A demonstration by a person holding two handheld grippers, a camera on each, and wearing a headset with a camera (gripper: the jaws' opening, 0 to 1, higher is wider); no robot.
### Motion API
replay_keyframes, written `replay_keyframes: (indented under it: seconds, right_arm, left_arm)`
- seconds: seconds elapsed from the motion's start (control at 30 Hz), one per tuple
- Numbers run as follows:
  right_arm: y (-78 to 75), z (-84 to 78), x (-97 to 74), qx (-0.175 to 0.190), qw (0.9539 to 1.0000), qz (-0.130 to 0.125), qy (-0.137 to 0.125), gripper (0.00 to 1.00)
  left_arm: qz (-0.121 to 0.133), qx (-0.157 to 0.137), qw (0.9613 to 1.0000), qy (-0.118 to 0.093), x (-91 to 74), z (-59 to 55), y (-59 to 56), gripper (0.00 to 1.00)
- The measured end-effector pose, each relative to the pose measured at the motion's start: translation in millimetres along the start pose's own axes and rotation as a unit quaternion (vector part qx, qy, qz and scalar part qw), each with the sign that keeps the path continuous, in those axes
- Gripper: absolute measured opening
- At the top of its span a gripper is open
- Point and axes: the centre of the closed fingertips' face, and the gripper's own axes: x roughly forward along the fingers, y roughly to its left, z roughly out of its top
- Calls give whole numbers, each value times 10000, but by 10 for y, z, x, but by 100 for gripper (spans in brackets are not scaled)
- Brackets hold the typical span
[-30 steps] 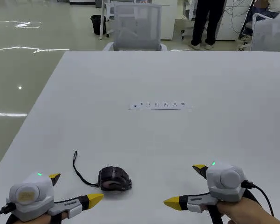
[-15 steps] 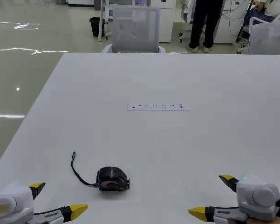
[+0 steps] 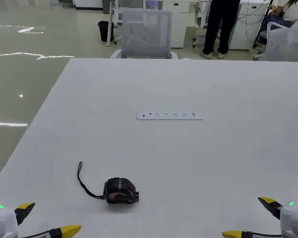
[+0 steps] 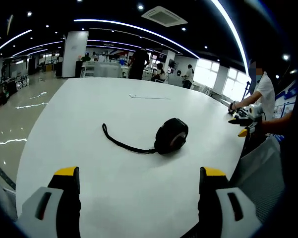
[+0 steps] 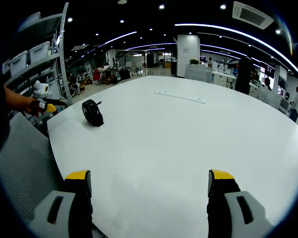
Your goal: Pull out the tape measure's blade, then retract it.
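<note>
A black tape measure [image 3: 121, 191] lies on the white table [image 3: 188, 158] near its front left, its black wrist strap [image 3: 82, 178] trailing to the left. No blade is drawn out. In the left gripper view the tape measure [image 4: 171, 135] sits ahead and a little right of my open left gripper [image 4: 139, 174]. My left gripper [image 3: 47, 219] is at the bottom left corner of the head view, jaws apart and holding nothing. My right gripper [image 3: 252, 218] is at the bottom right, open too. The right gripper view has the tape measure [image 5: 92, 112] far off to the left of my right gripper [image 5: 149, 178].
A white power strip [image 3: 169, 115] lies across the table's middle. A mesh office chair [image 3: 145, 30] stands at the far edge, with a person [image 3: 224, 22] standing beyond it. A shiny floor drops away on the left. In the right gripper view a grey mesh chair back [image 5: 25, 163] is close by.
Both grippers have drawn back toward me and apart, sliding to the bottom corners of the head view. The tape measure has stayed in place.
</note>
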Motion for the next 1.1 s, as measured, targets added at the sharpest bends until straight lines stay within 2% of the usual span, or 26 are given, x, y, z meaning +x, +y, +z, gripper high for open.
replay_keyframes:
  seconds: [0.13,0.33,0.6,0.77,0.9,1.1]
  right_arm:
    - [-4,-35,-78,80,10000,-35,10,100]
    - [-11,-140,-138,117,9999,-41,93,100]
    - [-33,-89,-111,92,9999,-36,51,100]
    - [9,-80,-86,40,9999,30,90,100]
    - [36,-94,-78,-38,9999,47,117,100]
    - [51,-139,-79,113,9998,41,154,100]
  left_arm:
    - [-2,-3,10000,-32,-20,0,-41,99]
    - [36,-45,10000,-3,-64,-70,-34,99]
    - [55,6,10000,23,-102,-57,-2,99]
    - [63,25,10000,33,-102,-35,24,99]
    - [39,53,10000,41,-89,-13,21,99]
    - [-76,83,9999,120,-37,-20,-22,99]
